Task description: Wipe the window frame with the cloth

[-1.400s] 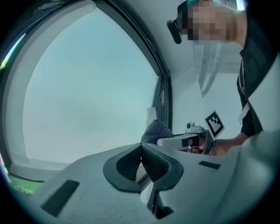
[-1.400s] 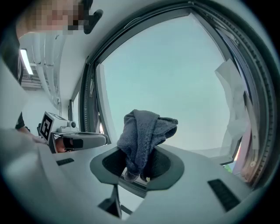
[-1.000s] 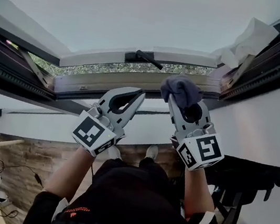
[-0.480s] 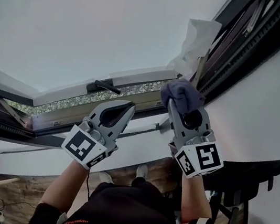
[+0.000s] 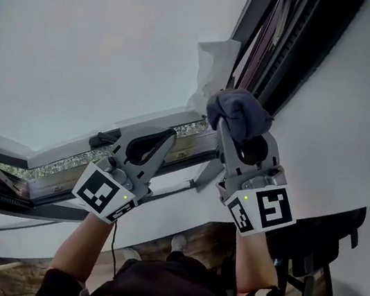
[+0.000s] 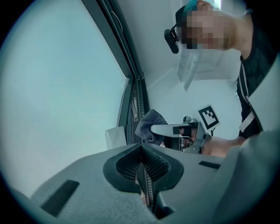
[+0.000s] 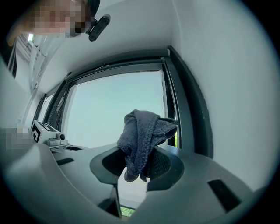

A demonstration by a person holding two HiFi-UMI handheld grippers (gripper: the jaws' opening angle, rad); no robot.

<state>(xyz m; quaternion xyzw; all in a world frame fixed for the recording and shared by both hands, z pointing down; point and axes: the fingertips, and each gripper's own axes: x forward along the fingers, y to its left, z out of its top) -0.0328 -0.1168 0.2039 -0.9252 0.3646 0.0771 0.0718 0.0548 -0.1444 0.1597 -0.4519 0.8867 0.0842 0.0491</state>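
My right gripper [image 5: 234, 127] is shut on a bunched grey-blue cloth [image 5: 238, 113], raised against the dark window frame [image 5: 296, 50] at the upper right. In the right gripper view the cloth [image 7: 142, 140] sticks up from between the jaws, beside the frame's dark upright [image 7: 183, 105]. In the left gripper view the cloth [image 6: 150, 127] shows at the frame's edge [image 6: 131, 94]. My left gripper [image 5: 157, 140] is held up left of the right one, jaws shut with nothing between them, near the lower sash [image 5: 85, 159].
The tilted-open window pane [image 5: 97, 45] fills the upper left. White paper or film [image 5: 213, 64] hangs at the frame's corner just left of the cloth. A white wall [image 5: 359, 117] runs along the right. Below are a dark chair [image 5: 324, 237] and a wooden floor.
The view has swung so the frame's right side now stands steeper. Both grippers stay raised; the cloth has moved up along the right side of the frame toward the white paper.
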